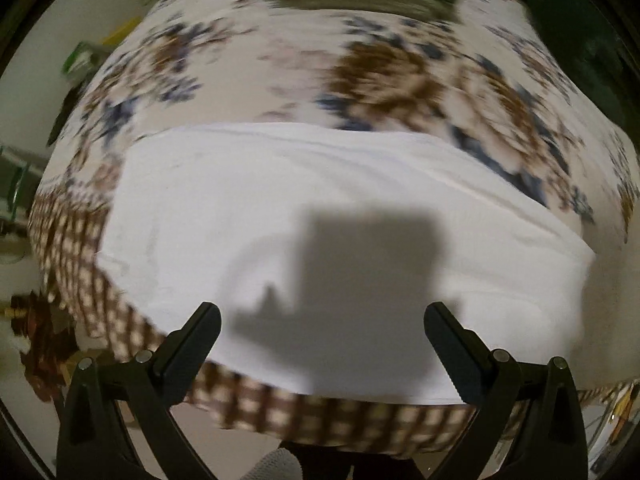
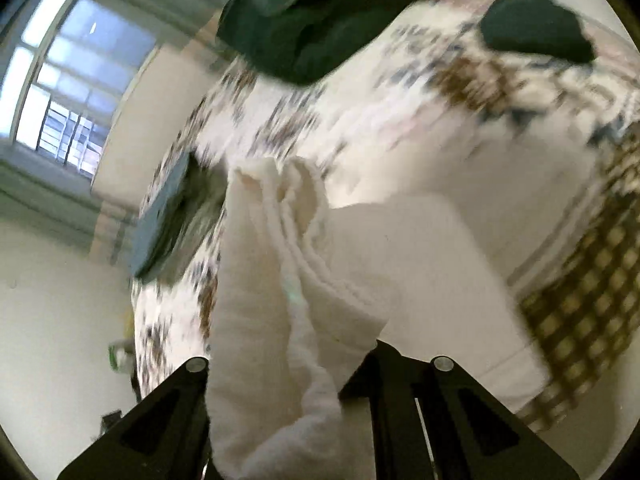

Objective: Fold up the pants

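Near the front edge of the bed, the white pants (image 1: pixel 320 216) lie as a broad, mostly flat panel on the floral bedspread (image 1: pixel 380 72), their near side reaching the checked border that hangs over that edge. One end of the pants is gathered into thick, ridged folds and lifted off the bed by the right gripper (image 2: pixel 280 384), whose jaws are pinched on the bunched cloth. The left gripper (image 1: pixel 322 328) hangs above the flat part with its jaws spread wide and nothing between them; its shadow falls across the cloth. Judging from this, the fold is underway but not finished: the flat part looks already doubled and smoothed, while the raised end has yet to be carried over and laid down. Farther back on the bed sit dark green garments (image 2: pixel 316 20), well apart from the pants. Both views are blurred, so finer seams cannot be made out.
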Demonstrator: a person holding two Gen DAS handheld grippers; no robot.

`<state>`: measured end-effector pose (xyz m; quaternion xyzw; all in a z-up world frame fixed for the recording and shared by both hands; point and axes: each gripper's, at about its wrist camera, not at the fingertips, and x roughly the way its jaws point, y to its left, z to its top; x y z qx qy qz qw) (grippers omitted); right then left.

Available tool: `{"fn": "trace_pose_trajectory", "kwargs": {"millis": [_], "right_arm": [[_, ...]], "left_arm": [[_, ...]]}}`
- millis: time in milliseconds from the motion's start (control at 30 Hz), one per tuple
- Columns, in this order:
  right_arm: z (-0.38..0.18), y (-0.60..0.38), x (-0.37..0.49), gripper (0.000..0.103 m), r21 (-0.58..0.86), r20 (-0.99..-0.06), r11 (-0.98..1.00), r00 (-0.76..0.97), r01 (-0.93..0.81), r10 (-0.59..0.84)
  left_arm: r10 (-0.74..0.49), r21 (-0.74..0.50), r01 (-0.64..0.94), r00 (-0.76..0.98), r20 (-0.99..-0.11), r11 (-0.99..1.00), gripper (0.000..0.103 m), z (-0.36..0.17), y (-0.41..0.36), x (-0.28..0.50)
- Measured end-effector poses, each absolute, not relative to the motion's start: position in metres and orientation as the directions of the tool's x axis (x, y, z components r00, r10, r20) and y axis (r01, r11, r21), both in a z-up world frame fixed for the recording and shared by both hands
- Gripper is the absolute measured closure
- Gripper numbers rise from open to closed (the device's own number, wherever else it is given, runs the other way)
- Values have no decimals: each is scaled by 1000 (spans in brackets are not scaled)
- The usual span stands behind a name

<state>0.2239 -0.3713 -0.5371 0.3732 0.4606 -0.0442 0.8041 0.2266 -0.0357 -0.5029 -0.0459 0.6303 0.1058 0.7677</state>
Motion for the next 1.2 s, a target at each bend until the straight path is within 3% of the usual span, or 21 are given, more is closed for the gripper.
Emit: {"fn": "trace_pose_trajectory", "kwargs": {"millis": [267, 400, 467, 567, 633, 867, 1100, 1200], "right_arm": [[-610, -213, 244, 95, 401, -879, 859, 397, 319, 263], [-634, -141, 251, 92, 187, -947, 963, 297, 196, 124], [-641, -121, 252, 83, 104, -966, 977, 252, 185, 56], [-641, -99, 256, 51, 78, -980, 987, 192, 137, 50], [-642, -87, 258, 46, 57, -987, 994, 158, 94, 42], [-640, -90, 251, 46, 133, -988, 989, 85, 70, 127], [-625, -84, 257, 42, 441, -897, 897, -14, -14, 441], [-603, -114, 258, 42, 487, -872, 873, 27, -21, 488]], "left_arm": [[170, 103, -378, 150, -974, 920, 0, -515, 70, 204], [214, 141, -442, 121, -969, 886, 0, -514, 117, 186], [231, 158, -458, 107, -967, 875, 0, -512, 134, 178], [263, 188, -476, 94, -960, 859, 0, -511, 152, 166], [273, 200, -499, 77, -959, 844, 0, -512, 160, 156], [289, 212, -610, 29, -957, 763, 0, -509, 156, 125], [296, 151, -740, 67, -953, 656, 0, -504, 146, 125], [261, 95, -776, 92, -961, 624, 0, -510, 144, 129]]}}
